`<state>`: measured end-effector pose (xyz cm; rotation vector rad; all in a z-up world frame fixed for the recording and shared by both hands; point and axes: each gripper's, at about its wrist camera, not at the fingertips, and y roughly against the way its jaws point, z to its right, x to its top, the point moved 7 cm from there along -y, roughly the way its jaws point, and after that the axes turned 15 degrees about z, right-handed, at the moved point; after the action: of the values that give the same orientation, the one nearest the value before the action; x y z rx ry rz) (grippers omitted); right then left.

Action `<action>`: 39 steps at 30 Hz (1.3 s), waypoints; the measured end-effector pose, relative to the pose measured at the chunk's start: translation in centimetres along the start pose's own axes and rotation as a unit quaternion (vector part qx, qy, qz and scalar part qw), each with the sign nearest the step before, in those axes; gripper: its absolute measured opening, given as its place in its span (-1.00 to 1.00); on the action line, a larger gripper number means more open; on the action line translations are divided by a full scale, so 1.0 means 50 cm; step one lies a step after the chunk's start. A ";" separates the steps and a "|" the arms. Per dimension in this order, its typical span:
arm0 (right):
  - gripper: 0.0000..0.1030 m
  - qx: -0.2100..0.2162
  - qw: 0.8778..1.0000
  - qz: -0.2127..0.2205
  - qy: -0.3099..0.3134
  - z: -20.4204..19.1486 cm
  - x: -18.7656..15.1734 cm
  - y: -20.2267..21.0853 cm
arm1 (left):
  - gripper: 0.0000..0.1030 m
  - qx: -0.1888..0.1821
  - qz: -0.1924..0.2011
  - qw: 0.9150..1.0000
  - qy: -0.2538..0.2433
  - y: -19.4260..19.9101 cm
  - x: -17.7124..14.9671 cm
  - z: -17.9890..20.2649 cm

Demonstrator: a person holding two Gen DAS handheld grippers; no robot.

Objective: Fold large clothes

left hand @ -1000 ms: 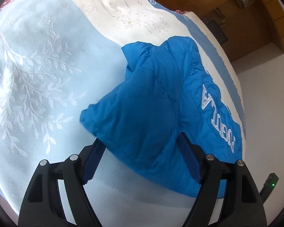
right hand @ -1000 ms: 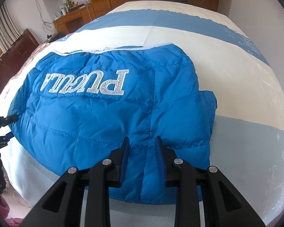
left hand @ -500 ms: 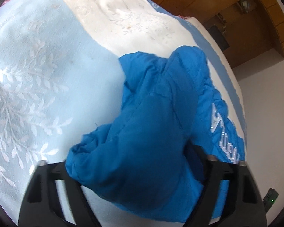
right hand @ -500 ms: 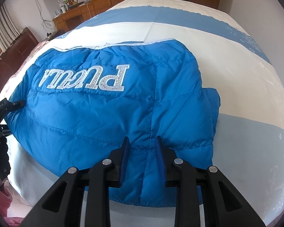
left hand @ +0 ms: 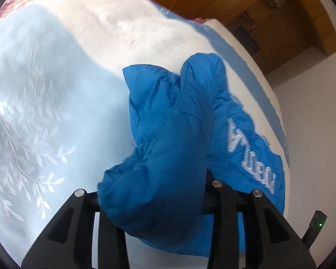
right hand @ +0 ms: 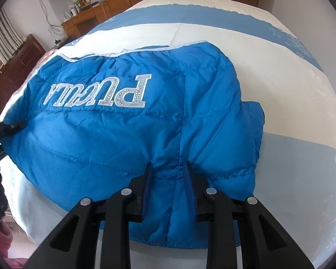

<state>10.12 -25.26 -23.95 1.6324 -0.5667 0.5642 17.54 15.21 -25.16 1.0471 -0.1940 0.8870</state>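
Two claws on the blue jacket [right hand: 127,139]: right claw [right hand: 168,179] pinching its hem, left claw [left hand: 152,192] its bunched sleeve.

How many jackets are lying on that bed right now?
1. A single blue jacket lies on the bed, silver lettering facing up. The right gripper pinches its near edge; the left gripper holds a bunched part. Anything underneath it would be hidden.
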 end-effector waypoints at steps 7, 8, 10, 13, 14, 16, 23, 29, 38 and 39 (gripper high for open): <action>-0.46 -0.002 1.000 0.002 0.005 0.003 0.002 -0.010 | -0.15 0.001 -0.012 1.000 0.006 -0.027 -0.018 -0.019; -0.46 -0.002 1.000 0.003 0.004 0.003 0.002 -0.010 | -0.15 0.000 -0.013 1.000 0.011 -0.027 -0.018 -0.020; -0.46 0.001 1.000 0.003 0.001 0.004 0.001 -0.010 | -0.19 0.000 -0.013 1.000 0.019 -0.023 -0.017 -0.020; -0.46 0.007 1.000 0.000 -0.008 0.006 0.004 -0.002 | -0.31 0.006 -0.005 1.000 0.004 -0.006 -0.007 0.000; -0.46 0.010 1.000 0.000 -0.013 0.007 0.005 0.002 | -0.35 0.004 0.000 1.000 -0.003 0.003 -0.001 0.011; -0.45 0.011 1.000 0.003 -0.014 0.011 0.011 0.017 | -0.38 -0.007 0.013 1.000 -0.018 0.027 0.013 0.041; -0.44 -0.004 0.999 0.030 -0.012 0.026 0.039 0.074 | -0.42 -0.050 0.056 0.991 -0.107 0.109 0.044 0.195; -0.42 -0.019 0.998 0.049 -0.018 0.044 0.063 0.118 | -0.42 -0.106 0.066 0.973 -0.196 0.146 0.019 0.368; -0.42 -0.036 0.998 0.046 -0.039 0.079 0.062 0.148 | -0.43 -0.170 0.010 0.944 -0.282 0.087 -0.109 0.553; -0.42 -0.039 0.997 0.047 -0.039 0.084 0.063 0.148 | -0.43 -0.172 0.002 0.942 -0.288 0.077 -0.123 0.560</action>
<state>7.88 -30.50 -16.89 1.5661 -0.7176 0.5411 17.96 -10.20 -11.34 0.9497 -0.8139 0.5016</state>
